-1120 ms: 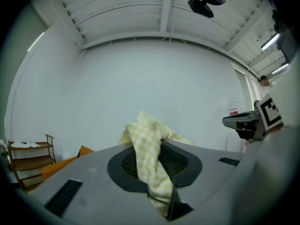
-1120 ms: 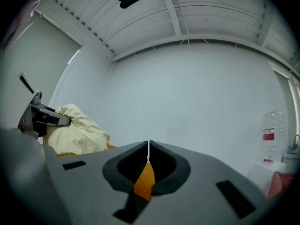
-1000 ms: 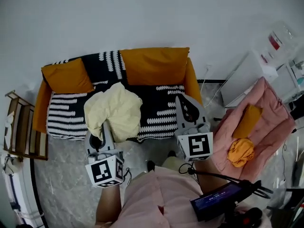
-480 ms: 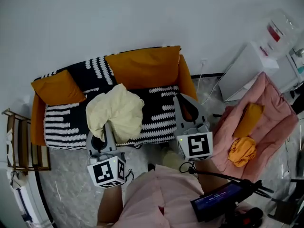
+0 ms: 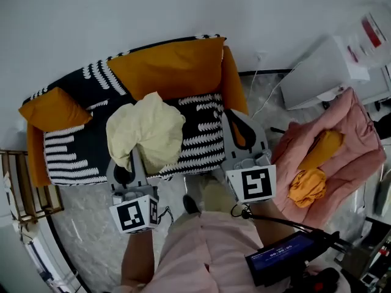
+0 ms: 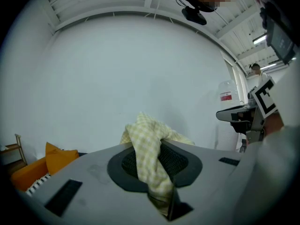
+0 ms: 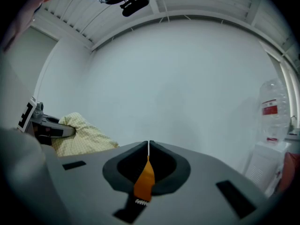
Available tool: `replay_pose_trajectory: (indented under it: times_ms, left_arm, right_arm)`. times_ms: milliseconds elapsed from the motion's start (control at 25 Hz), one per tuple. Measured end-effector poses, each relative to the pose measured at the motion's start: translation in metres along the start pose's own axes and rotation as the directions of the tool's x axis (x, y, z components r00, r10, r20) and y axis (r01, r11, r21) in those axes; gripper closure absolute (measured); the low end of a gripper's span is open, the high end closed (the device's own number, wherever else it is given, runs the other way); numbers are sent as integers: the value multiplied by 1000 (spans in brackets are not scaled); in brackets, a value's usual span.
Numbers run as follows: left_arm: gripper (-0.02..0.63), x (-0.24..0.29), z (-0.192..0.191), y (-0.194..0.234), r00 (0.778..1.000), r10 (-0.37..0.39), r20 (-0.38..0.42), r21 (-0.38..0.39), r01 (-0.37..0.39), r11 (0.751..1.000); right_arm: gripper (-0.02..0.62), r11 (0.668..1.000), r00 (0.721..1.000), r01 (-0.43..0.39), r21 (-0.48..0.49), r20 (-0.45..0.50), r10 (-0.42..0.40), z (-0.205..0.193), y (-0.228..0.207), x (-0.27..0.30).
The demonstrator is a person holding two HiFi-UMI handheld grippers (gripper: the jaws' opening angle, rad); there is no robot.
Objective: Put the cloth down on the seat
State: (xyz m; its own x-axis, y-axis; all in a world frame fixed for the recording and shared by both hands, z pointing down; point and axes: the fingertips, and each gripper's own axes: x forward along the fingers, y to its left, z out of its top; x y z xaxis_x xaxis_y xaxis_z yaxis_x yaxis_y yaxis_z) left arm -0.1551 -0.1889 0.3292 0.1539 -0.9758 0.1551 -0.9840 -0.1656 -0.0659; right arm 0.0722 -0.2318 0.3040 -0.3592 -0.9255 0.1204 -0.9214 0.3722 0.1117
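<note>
The pale yellow checked cloth [image 5: 146, 130] hangs bunched over the striped sofa seat [image 5: 204, 133], and I have my left gripper [image 6: 151, 165] clamped on a fold of it. My right gripper [image 7: 148, 150] is empty with its jaws together, near the orange armrest [image 5: 231, 81].

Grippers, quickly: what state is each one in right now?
Left gripper: closed on the yellow checked cloth.
Right gripper: closed, nothing between its jaws.

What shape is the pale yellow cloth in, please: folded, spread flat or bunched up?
Bunched up: the cloth hangs crumpled from the left gripper, whose jaws pinch one fold.
</note>
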Motion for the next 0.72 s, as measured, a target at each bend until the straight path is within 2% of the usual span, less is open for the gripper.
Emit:
replay_pose_trajectory:
  times_ms: [440,720]
  left_arm:
    - [535,88,-68,-21,992,-78,-103,36,82,996]
    - [535,130,-113,-29,978,-112,-174,40,121,992]
  right_arm:
    - [584,997,995,-24,69,-100,30,-59,-22,61]
    - [584,994,985,-48,94,-158,63,-96,-18,88]
